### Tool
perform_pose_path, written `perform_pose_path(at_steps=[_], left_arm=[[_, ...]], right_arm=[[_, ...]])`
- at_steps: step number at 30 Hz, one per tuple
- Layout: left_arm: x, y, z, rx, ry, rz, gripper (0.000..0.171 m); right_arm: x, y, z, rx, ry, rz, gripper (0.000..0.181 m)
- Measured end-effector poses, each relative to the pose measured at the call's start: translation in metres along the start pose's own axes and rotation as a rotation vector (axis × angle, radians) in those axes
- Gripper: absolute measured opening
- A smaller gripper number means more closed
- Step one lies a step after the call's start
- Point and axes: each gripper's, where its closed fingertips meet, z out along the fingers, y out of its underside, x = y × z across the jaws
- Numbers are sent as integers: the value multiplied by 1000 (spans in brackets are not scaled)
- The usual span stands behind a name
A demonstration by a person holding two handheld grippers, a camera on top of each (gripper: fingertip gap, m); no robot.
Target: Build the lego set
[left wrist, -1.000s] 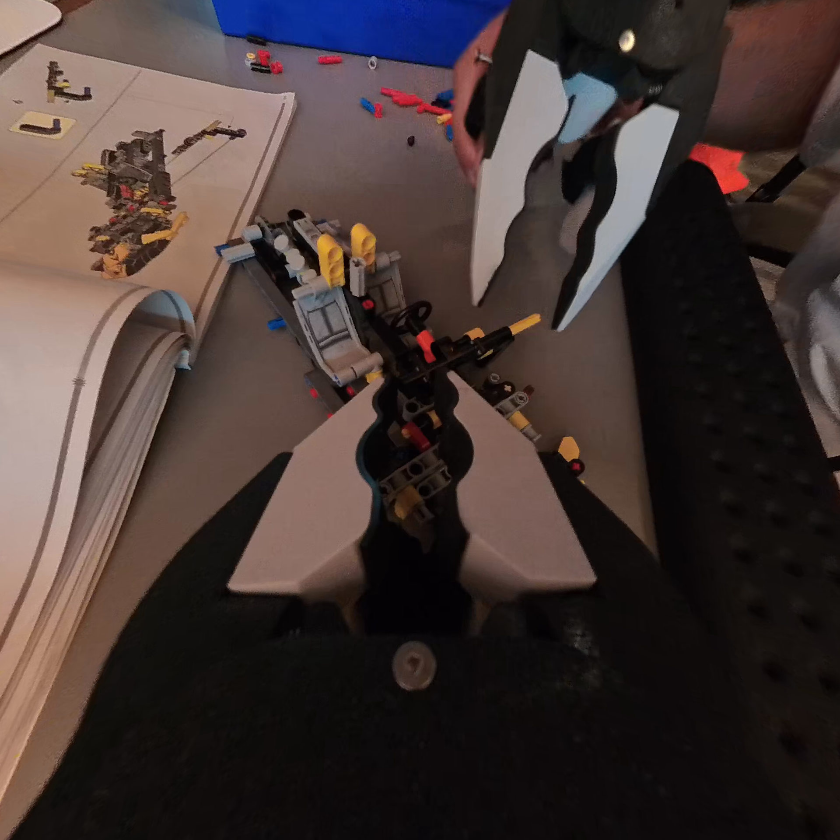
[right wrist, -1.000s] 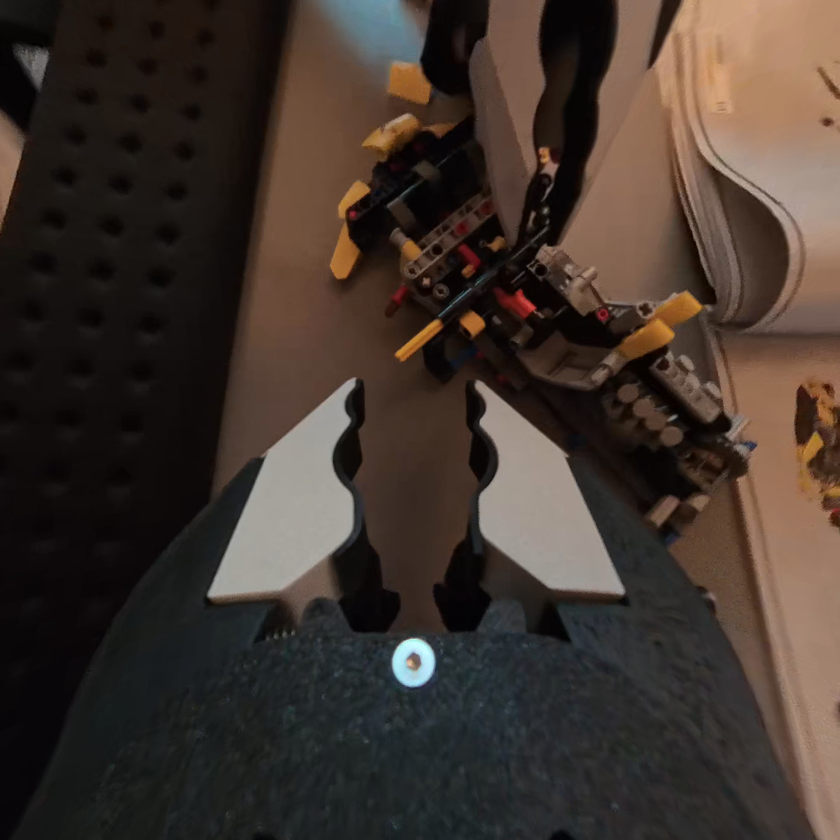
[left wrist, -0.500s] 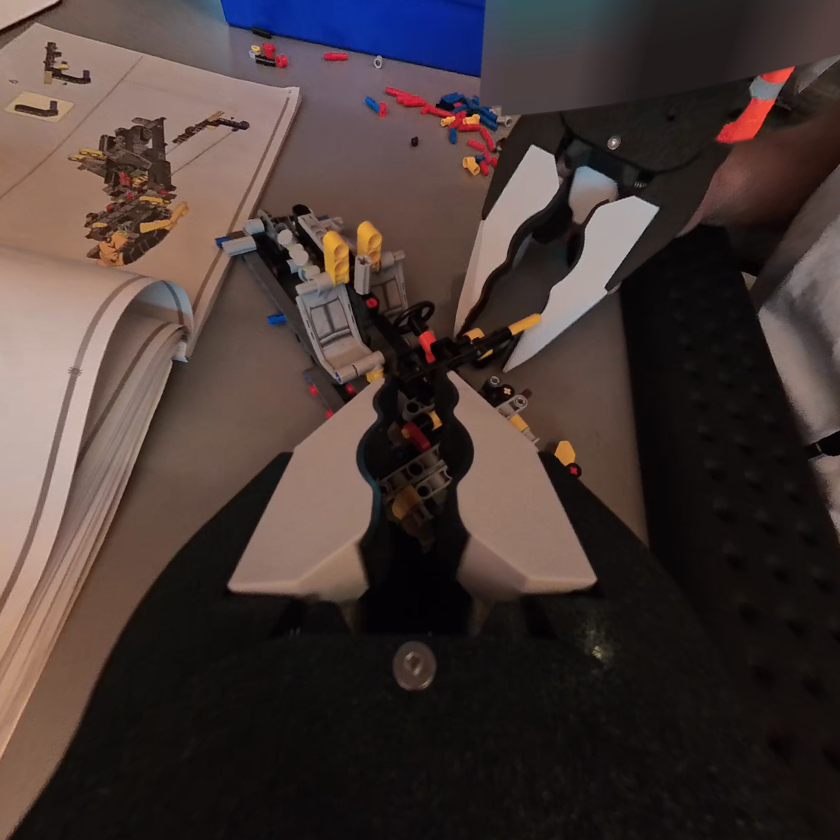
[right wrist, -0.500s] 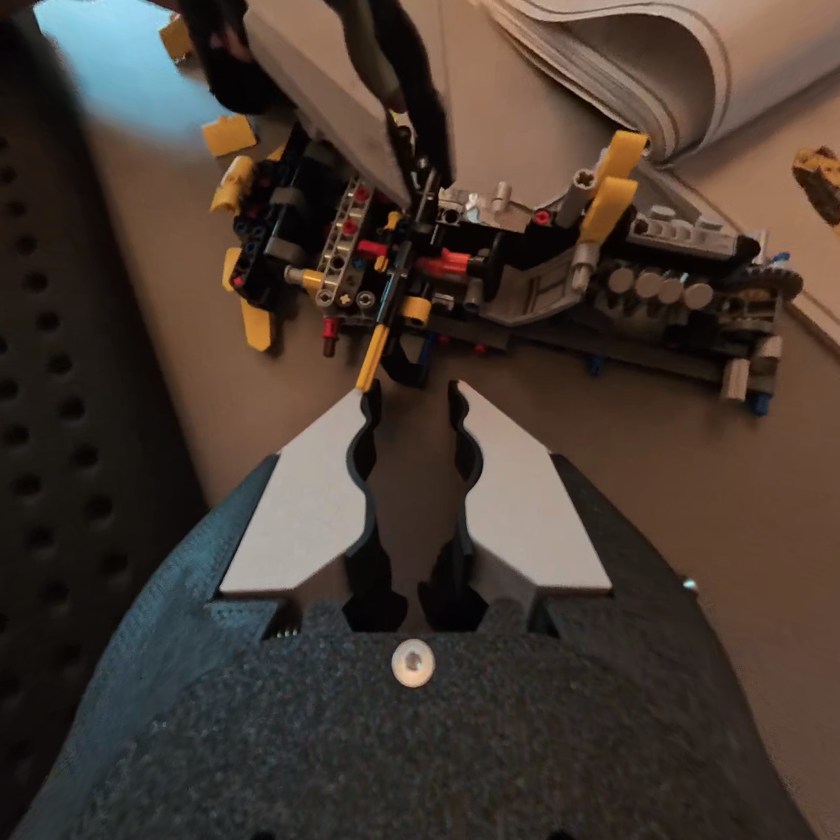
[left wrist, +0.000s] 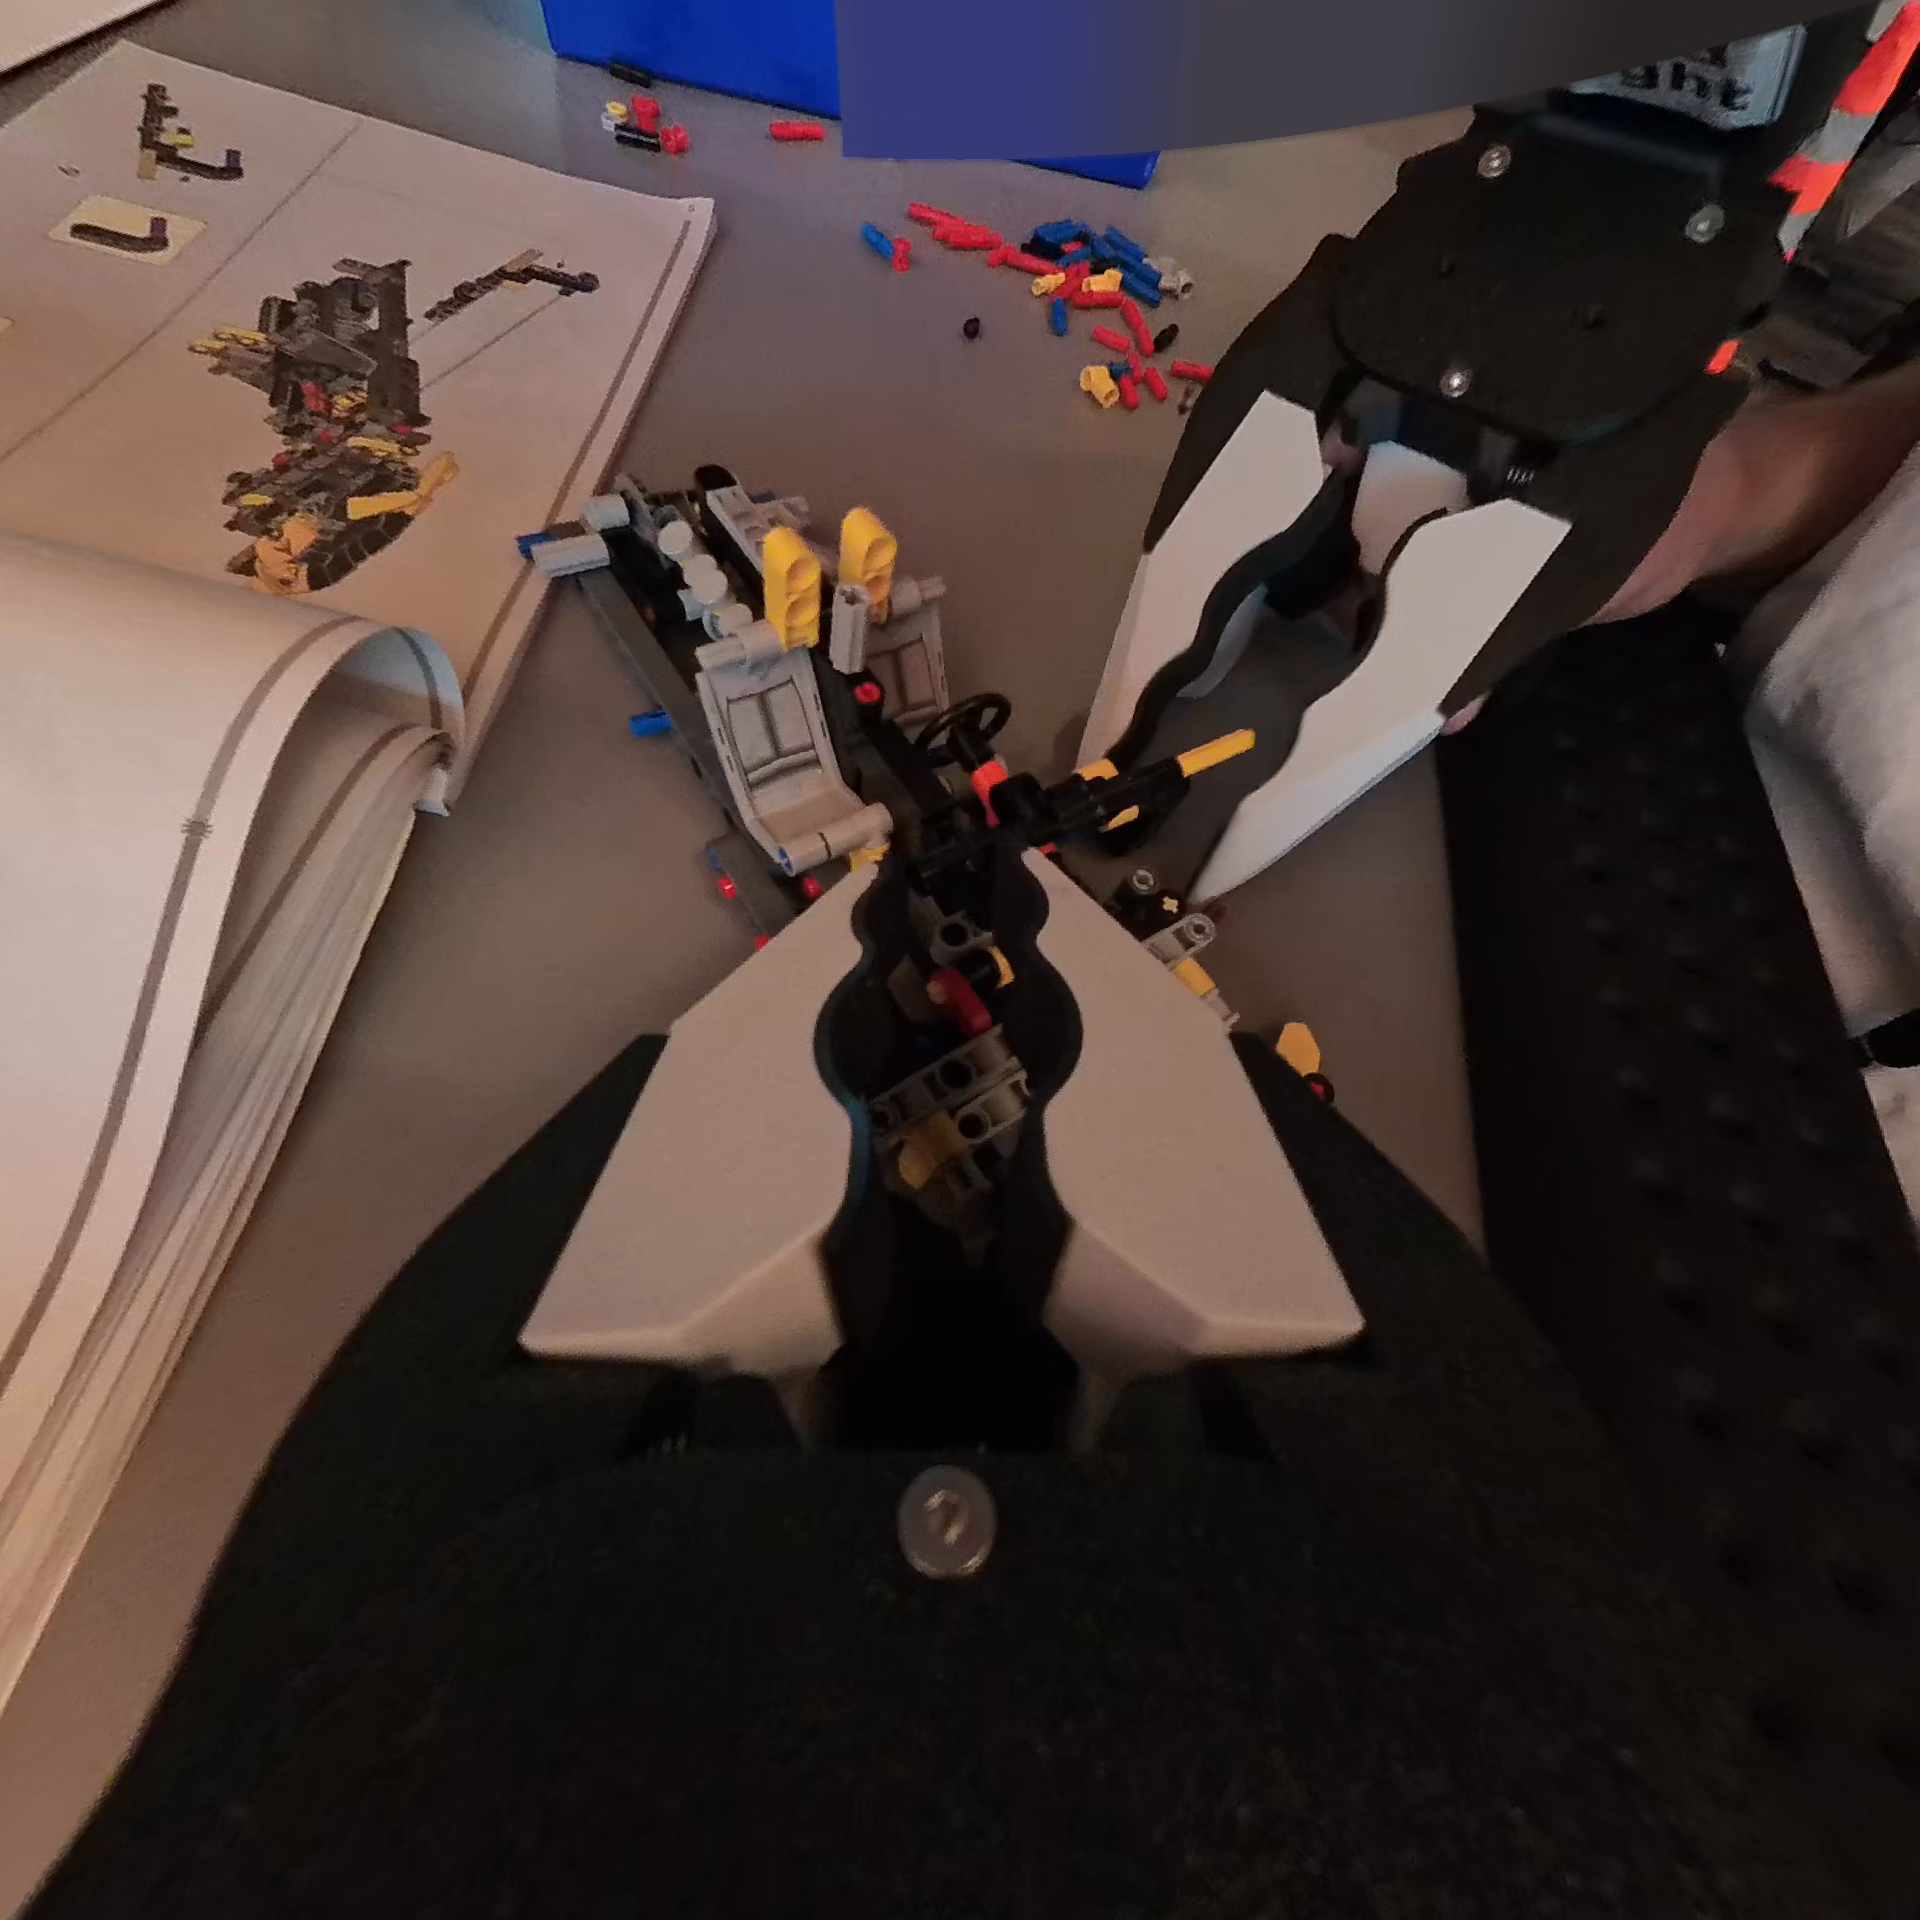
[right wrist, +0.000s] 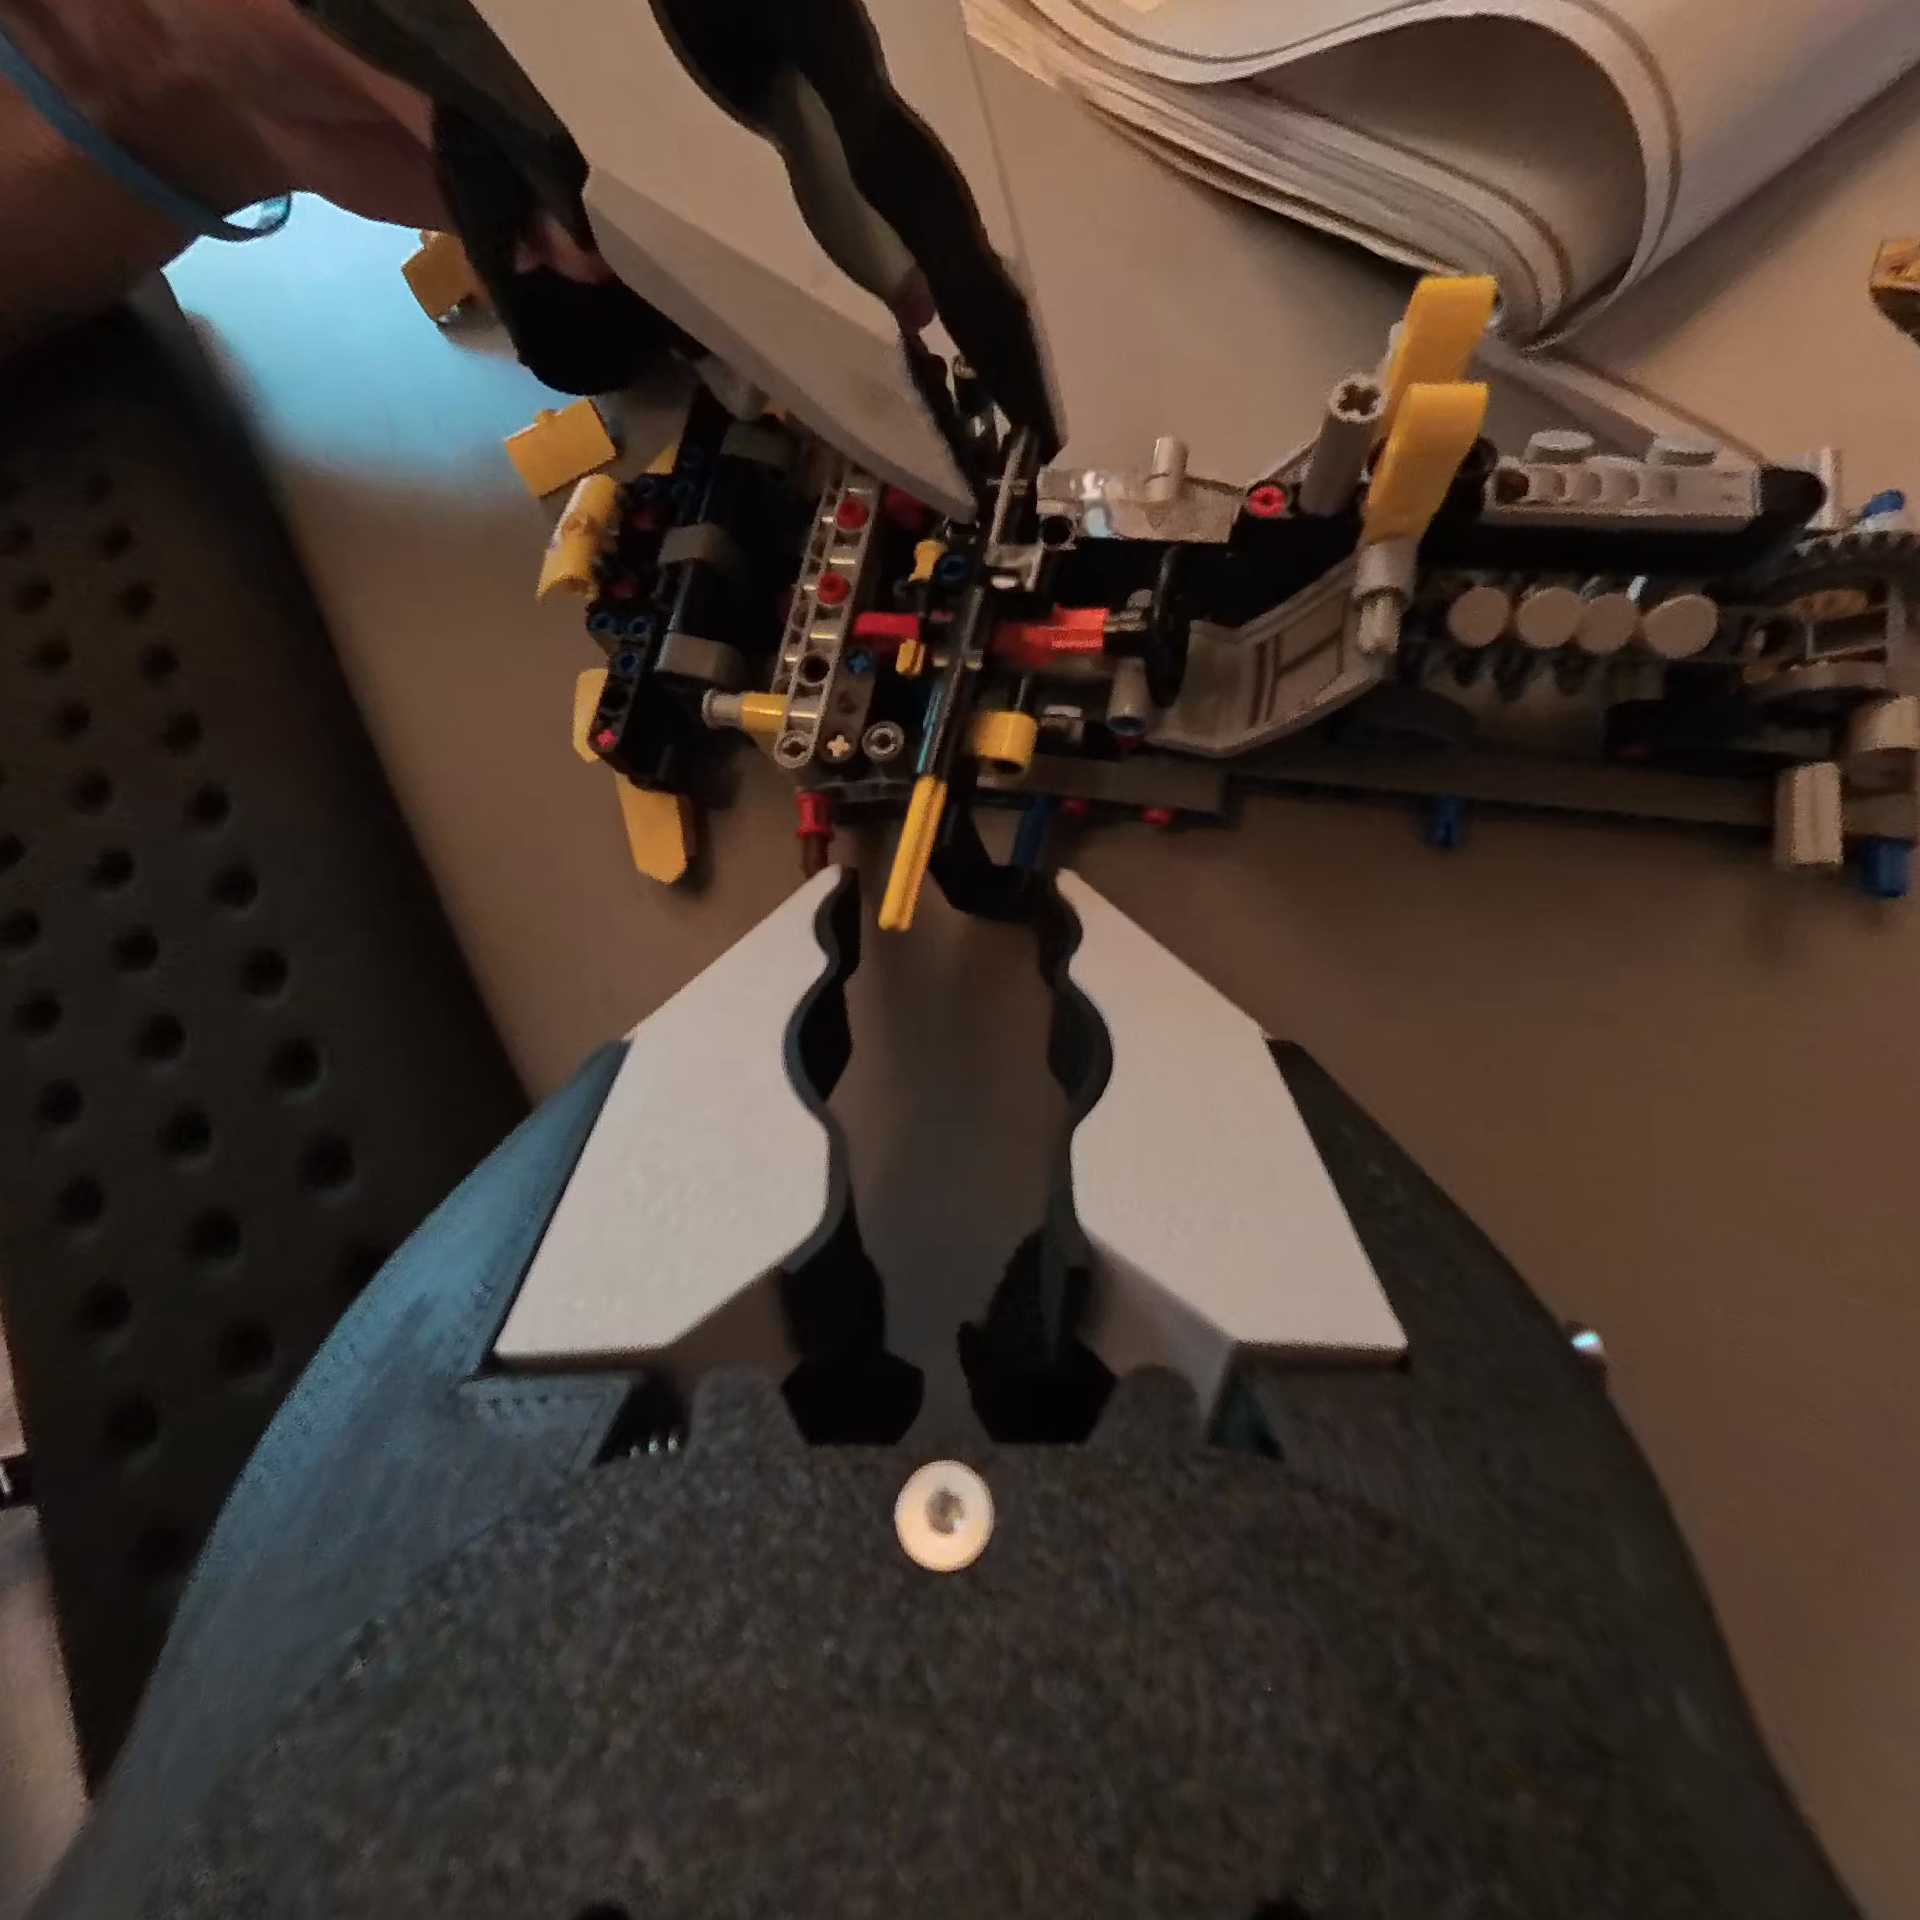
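A partly built lego vehicle (left wrist: 769, 707), black and grey with yellow parts, lies on the grey table. My left gripper (left wrist: 961, 868) is shut on the model's front end, with beams showing between its fingers. A black axle with a yellow tip (left wrist: 1210, 750) sticks out sideways from the model. My right gripper (left wrist: 1153, 821) is open and low over the table, its fingertips on either side of that yellow tip. In the right wrist view the model (right wrist: 1247, 644) lies crosswise; the yellow tip (right wrist: 914, 852) sits between the right gripper's (right wrist: 951, 878) tips, and the left gripper (right wrist: 1013, 473) clamps the model from behind.
An open instruction booklet (left wrist: 312, 364) lies left of the model, also in the right wrist view (right wrist: 1455, 125). Loose red, blue and yellow pieces (left wrist: 1091, 281) lie before a blue bin (left wrist: 686, 42). A black perforated board (left wrist: 1662, 1039) runs along the right. A loose yellow piece (right wrist: 561, 442) lies nearby. My right fingertips sit around 7 centimeters from my left ones. The left tips stand about 12 centimeters off the loose yellow piece (right wrist: 561, 442).
My right gripper has come down from above and moved in to the model, so its open tips now flank the yellow axle tip. The left gripper has kept its hold.
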Motion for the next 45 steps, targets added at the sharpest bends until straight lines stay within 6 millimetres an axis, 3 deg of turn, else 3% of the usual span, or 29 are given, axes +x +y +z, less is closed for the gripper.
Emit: perform_pose_path(at_steps=[7, 9, 10, 13, 16, 18, 21, 26, 33, 35, 37, 41, 45], left_arm=[[-1, 3, 0, -24, -17, -10, 13], [-11, 6, -2, -49, -63, -46, 33], [-11, 7, -3, -61, -52, -86, 34], [1, 18, 3, -127, 48, -161, 41], [10, 13, 5, -110, 121, -219, 54], [5, 15, 7, -115, 101, -214, 39], [5, 15, 10, -124, 101, -202, 34], [7, 16, 10, -159, 127, -158, 35], [11, 10, 10, -176, 248, -206, 36], [10, 6, 8, -163, 274, -239, 43], [-4, 8, 4, -167, 225, -274, 45], [-35, 12, -8, -162, 110, -324, 27], [-35, 28, -2, -258, 113, -346, 16]], right_arm=[[9, 1, 2, -18, 76, -39, 16], [9, 1, 2, -23, 92, -58, 16], [10, 1, 2, -24, 103, -73, 16], [11, 1, 3, -36, 149, -105, 16], [12, 0, 3, -34, 175, -148, 16], [12, 0, 3, -27, 148, -119, 16], [15, 0, 2, -37, 172, -101, 16], [19, -2, 2, -46, 216, -171, 16], [21, -1, 2, -44, 77, -172, 16], [21, -1, 2, -35, 61, -173, 16], [21, -1, 2, -30, 64, -181, 16], [21, -1, 2, -20, 64, -174, 16], [22, -2, 3, -21, 76, -182, 16]])
